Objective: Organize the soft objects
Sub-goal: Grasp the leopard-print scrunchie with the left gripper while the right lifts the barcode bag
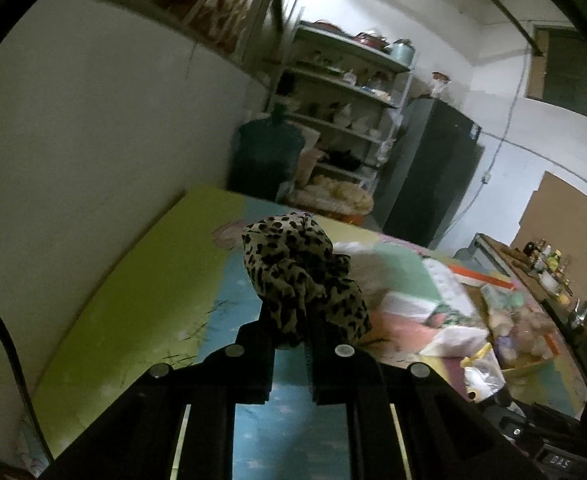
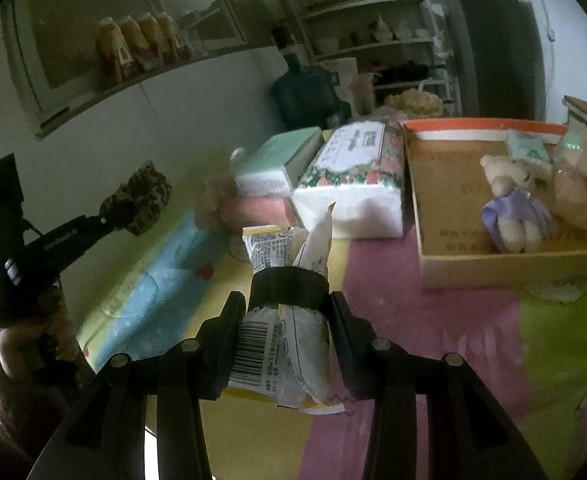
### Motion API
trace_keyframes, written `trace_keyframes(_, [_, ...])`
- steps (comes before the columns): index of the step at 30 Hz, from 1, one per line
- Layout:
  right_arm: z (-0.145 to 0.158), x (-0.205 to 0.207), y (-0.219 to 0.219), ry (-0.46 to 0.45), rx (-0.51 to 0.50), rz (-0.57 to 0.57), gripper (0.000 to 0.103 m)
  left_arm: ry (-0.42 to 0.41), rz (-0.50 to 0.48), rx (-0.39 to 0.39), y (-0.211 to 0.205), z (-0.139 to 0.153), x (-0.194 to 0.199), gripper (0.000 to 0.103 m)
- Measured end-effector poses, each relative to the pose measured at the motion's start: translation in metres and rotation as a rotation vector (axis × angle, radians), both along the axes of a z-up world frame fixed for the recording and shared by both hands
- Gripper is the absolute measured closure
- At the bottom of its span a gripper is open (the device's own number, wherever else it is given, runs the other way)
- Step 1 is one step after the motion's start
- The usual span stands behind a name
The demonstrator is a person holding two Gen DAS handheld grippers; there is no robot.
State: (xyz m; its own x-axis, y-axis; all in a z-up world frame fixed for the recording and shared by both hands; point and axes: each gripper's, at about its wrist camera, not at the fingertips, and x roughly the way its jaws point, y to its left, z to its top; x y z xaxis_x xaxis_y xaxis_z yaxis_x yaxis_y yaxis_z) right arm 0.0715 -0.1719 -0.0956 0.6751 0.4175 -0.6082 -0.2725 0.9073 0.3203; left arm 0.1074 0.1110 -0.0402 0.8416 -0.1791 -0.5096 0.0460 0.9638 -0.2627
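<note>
Table has a patchwork cover in green, pink and blue. Cardboard box sits at 2 o'clock in the right view, with a teddy in a purple dress lying inside. Tissue pack is just left of the box, around 12. Right claw is clamped on a snack packet, dead centre. Left claw is pinching a leopard scrunchie, held up above the table.
</note>
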Motion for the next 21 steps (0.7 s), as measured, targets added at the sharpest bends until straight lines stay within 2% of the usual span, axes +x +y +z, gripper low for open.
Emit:
trace_keyframes(9, [0.016, -0.006, -0.020, -0.046, 0.013, -0.034, 0.060, -0.049, -0.097, 0.007, -0.039, 0.024, -0.002, 0.090])
trace_keyframes(21, [0.036, -0.012, -0.066, -0.108, 0.019, -0.119, 0.060, -0.073, -0.253, 0.019, -0.113, 0.039, 0.003, 0.091])
